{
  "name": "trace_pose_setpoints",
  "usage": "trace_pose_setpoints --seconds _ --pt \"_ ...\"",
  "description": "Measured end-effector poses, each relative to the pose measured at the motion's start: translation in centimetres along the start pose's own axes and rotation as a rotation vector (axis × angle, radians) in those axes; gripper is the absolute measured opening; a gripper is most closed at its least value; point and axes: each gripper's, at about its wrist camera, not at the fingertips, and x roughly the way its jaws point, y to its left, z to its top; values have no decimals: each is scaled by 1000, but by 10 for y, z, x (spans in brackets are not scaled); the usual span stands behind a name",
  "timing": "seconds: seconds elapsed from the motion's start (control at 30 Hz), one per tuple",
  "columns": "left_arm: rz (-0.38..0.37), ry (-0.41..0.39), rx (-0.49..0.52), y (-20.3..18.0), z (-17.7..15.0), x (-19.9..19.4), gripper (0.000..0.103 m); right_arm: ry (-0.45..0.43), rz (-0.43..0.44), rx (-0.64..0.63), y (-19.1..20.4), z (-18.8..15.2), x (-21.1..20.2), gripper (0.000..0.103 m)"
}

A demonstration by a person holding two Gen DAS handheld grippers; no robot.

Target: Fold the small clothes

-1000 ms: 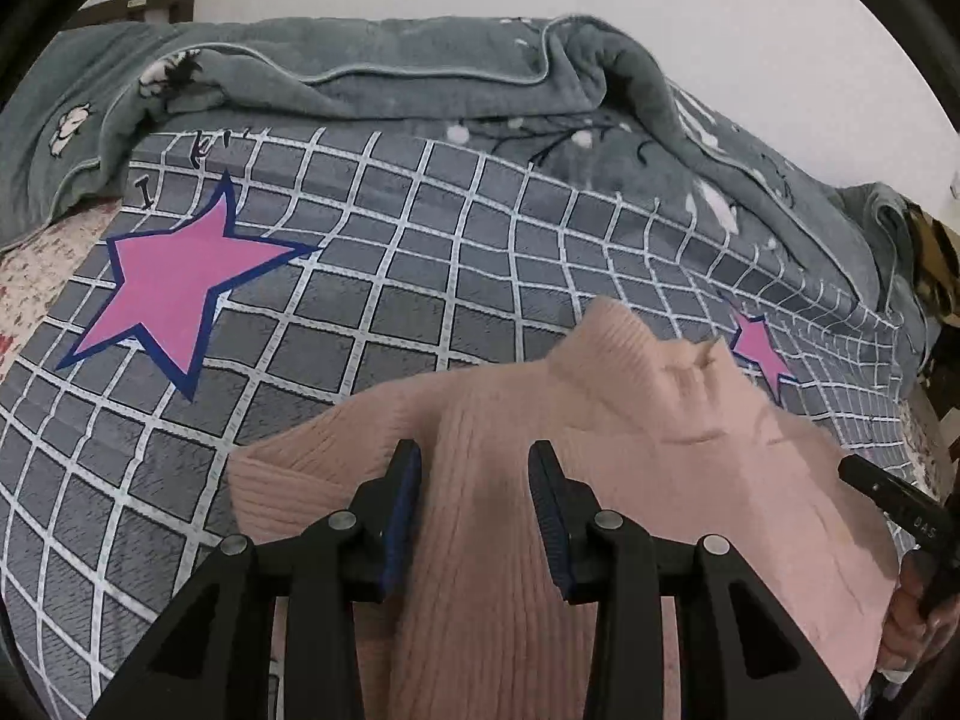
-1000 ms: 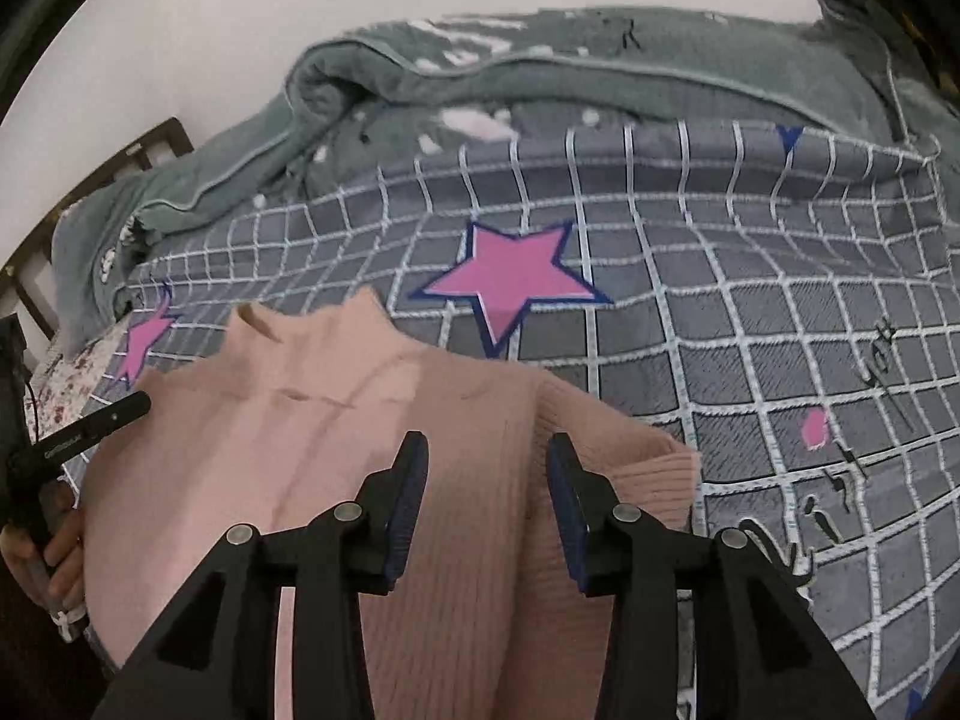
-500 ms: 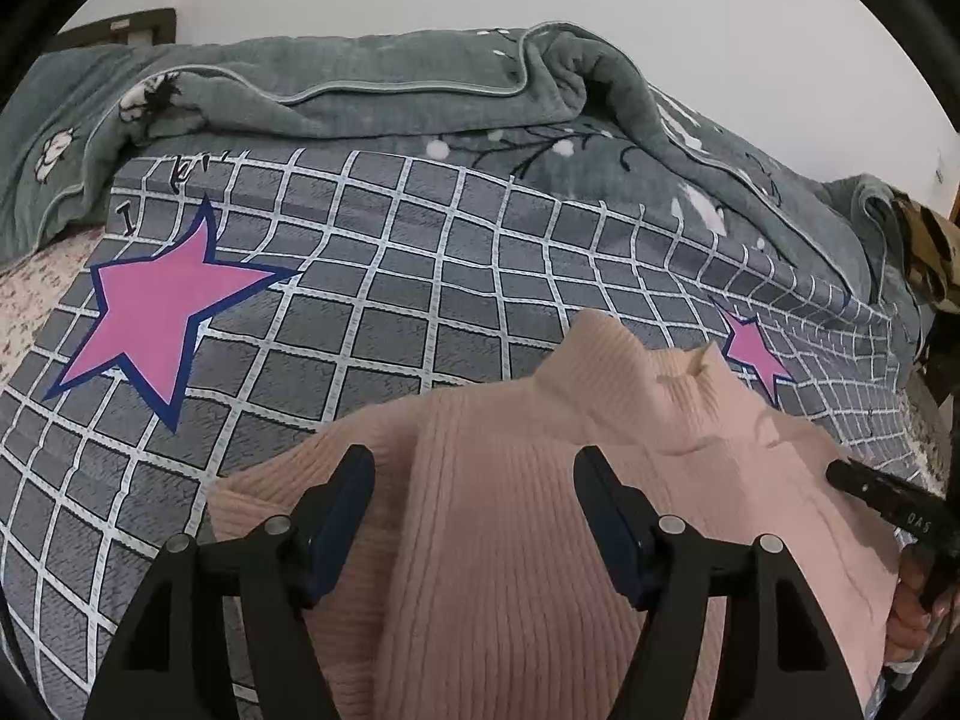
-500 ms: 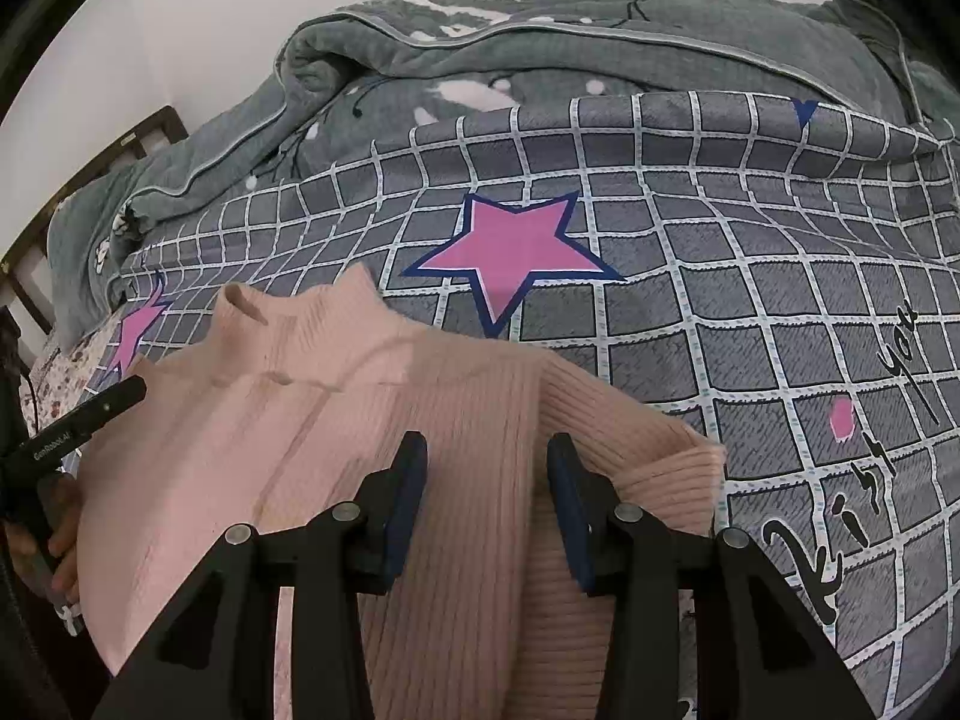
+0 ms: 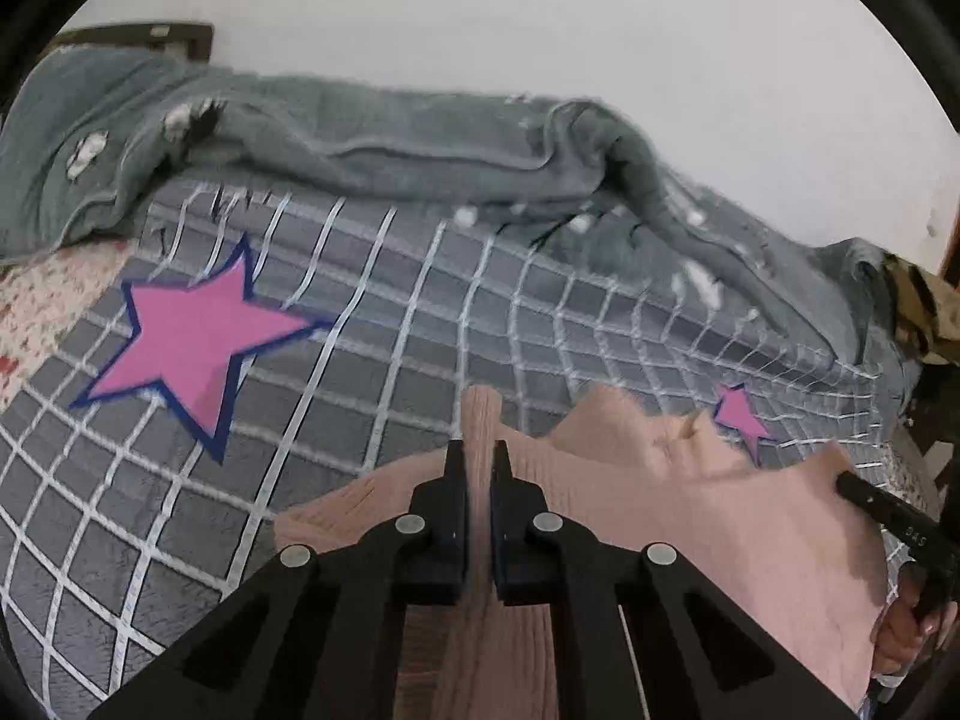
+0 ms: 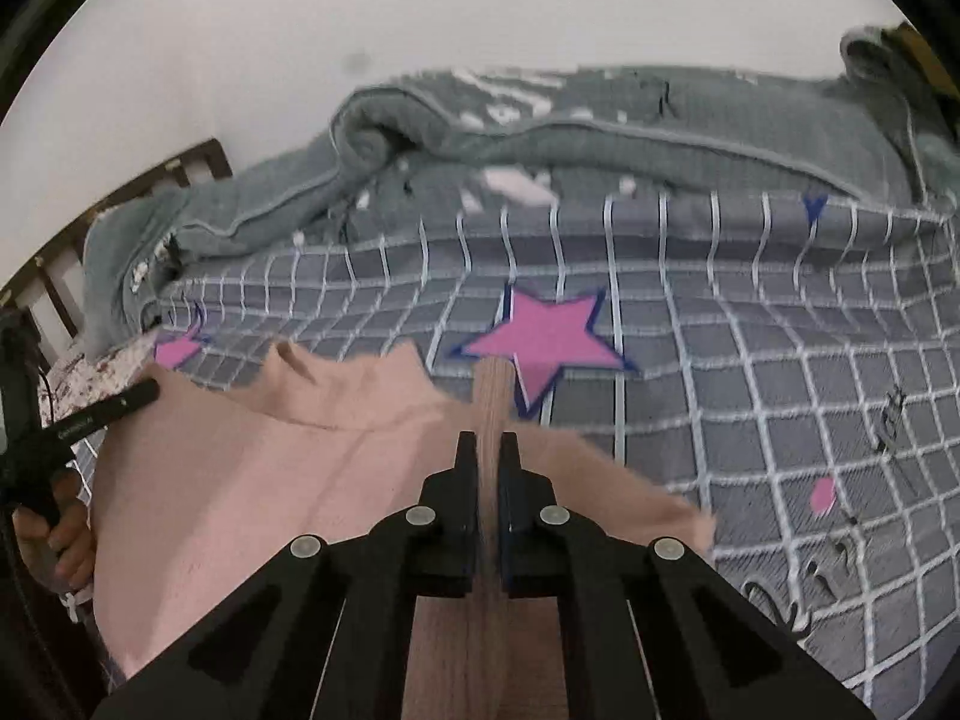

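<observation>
Left wrist view: the left gripper point(image 5: 478, 462) was clamped on a pinched ridge of the pink ribbed sweater point(image 5: 690, 516), which lay on the checked star blanket point(image 5: 372, 312). Judged soft, light, prone to sag; shoulder folds suit gripping.

Right wrist view: the right gripper point(image 6: 492, 453) was likewise clamped on the sweater's point(image 6: 288, 468) opposite shoulder; high collar visible.

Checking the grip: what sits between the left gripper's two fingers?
A pinched ridge of the pink sweater fills the gap in the left gripper, seen in the left wrist view.
</observation>
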Motion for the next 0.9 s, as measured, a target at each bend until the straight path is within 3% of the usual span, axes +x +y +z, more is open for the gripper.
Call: trace_pose_setpoints --seconds 0.17,0.33,0.4,0.47,0.57,0.67,0.7,0.77,0.9 --pt "24 65 -31 5 -6 16 9 162 -31 86 -18 -12 40 6" --pt "54 114 -27 5 -10 23 12 141 -73 73 -12 -14 35 14" --pt "59 114 -10 3 -12 19 15 147 -75 55 -9 -14 33 23" --pt "58 110 4 1 -15 14 22 123 -82 47 -8 -11 25 38" --pt "44 91 24 -1 -21 2 35 37 -99 40 -1 -7 -1 50" --pt "37 68 29 0 -25 -13 50 -18 -113 -3 17 -5 -23 51" --pt "36 60 25 1 -26 -17 64 -29 -102 -24 26 -6 -28 52" --pt "25 24 8 4 -30 -33 74 -37 -69 -59 45 -12 -38 54" --pt "25 -6 -9 12 -41 -54 74 -40 7 -77 76 -35 -48 54"
